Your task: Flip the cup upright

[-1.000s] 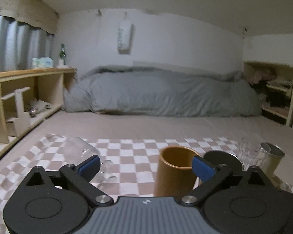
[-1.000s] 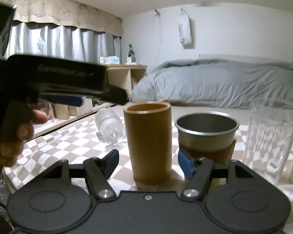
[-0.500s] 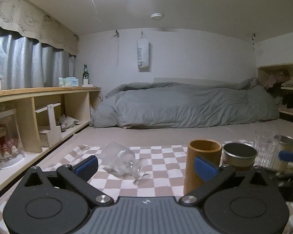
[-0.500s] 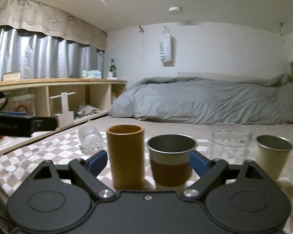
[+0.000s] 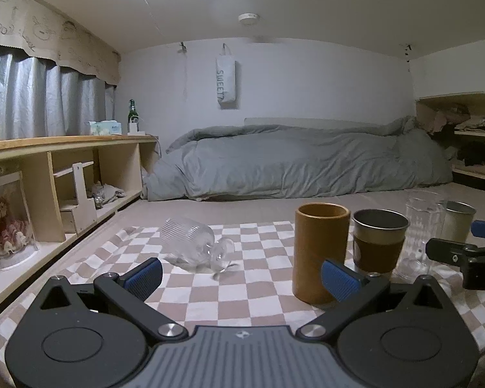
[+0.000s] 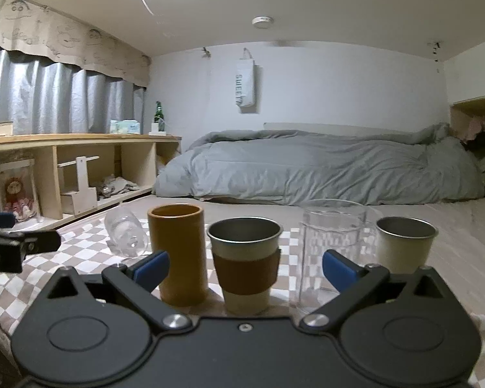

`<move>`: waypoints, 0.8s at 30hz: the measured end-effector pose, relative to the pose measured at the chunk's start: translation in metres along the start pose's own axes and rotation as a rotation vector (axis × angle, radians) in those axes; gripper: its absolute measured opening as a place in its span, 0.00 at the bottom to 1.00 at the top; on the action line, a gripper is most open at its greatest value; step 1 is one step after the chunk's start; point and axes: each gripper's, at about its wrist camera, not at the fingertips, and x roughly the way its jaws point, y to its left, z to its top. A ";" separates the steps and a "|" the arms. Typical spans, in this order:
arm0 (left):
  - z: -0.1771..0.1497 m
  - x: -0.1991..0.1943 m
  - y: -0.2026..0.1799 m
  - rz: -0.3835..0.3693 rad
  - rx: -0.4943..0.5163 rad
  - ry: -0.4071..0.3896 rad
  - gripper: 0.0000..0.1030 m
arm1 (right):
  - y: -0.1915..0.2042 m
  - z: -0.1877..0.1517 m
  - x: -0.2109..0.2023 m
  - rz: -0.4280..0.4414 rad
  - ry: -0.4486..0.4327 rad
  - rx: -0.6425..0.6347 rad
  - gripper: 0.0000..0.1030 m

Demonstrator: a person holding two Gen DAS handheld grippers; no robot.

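Note:
A clear ribbed glass cup (image 5: 195, 245) lies on its side on the checkered cloth (image 5: 249, 291), mouth toward me; in the right wrist view it (image 6: 126, 234) lies at the far left. My left gripper (image 5: 241, 279) is open and empty, a short way in front of the cup. My right gripper (image 6: 244, 266) is open and empty, facing the row of upright cups. Its fingers (image 5: 462, 255) show at the right edge of the left wrist view.
Upright on the cloth stand a brown cylinder cup (image 5: 320, 252), a metal cup with a brown sleeve (image 6: 244, 258), a clear tumbler (image 6: 331, 249) and a cream metal cup (image 6: 404, 244). A wooden shelf (image 5: 48, 174) runs along the left; a grey duvet (image 5: 300, 165) lies behind.
Both grippers have drawn back and risen, so the cups look smaller and farther. The lying glass cup has not moved.

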 end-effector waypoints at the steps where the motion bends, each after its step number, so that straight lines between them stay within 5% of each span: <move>1: 0.000 -0.001 -0.001 0.000 0.003 0.000 1.00 | 0.000 0.000 -0.001 0.001 0.003 -0.003 0.99; 24: 0.002 -0.004 -0.001 -0.002 -0.004 0.024 1.00 | 0.003 0.003 -0.009 -0.070 0.067 -0.021 0.99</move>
